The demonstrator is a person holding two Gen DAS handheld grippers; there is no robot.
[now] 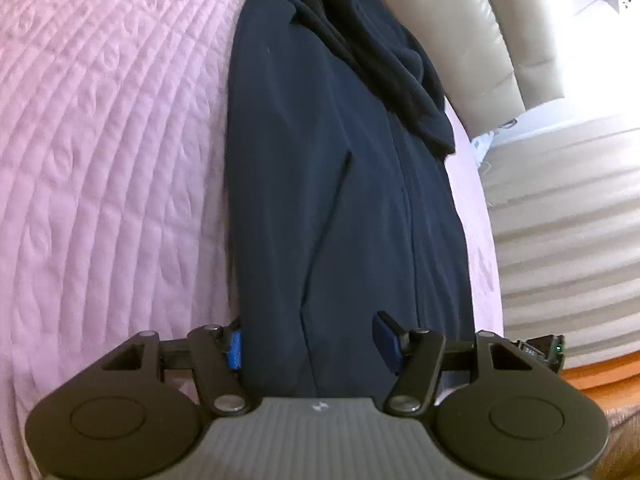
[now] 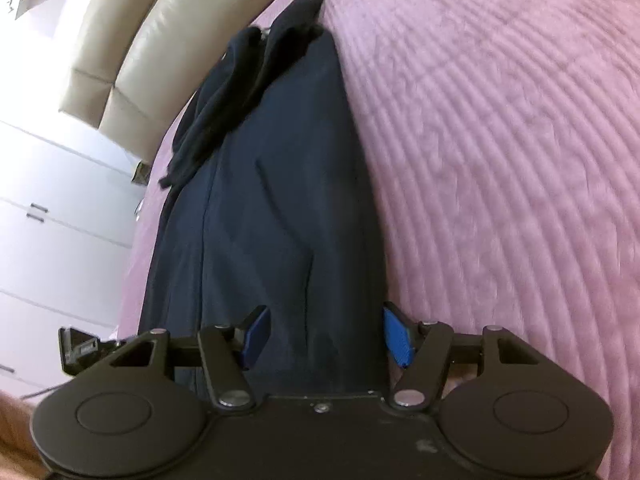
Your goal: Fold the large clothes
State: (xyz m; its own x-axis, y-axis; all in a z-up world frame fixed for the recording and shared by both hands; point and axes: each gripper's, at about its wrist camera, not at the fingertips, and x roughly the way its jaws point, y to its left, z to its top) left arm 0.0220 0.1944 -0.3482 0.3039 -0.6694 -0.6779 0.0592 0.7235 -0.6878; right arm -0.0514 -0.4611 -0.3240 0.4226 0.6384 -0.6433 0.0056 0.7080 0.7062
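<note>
A dark navy jacket lies on the pink quilted bedspread, folded into a long narrow strip with a darker fleece collar or hood at its far end. My left gripper is open, its blue-padded fingers straddling the near end of the strip. In the right wrist view the same jacket runs away from me, and my right gripper is open with its blue fingers on either side of the near hem. Neither gripper holds cloth.
A beige padded headboard stands beyond the jacket; it also shows in the right wrist view. White drawers stand to the left of the bed. A white striped surface and an orange wooden edge lie to the right.
</note>
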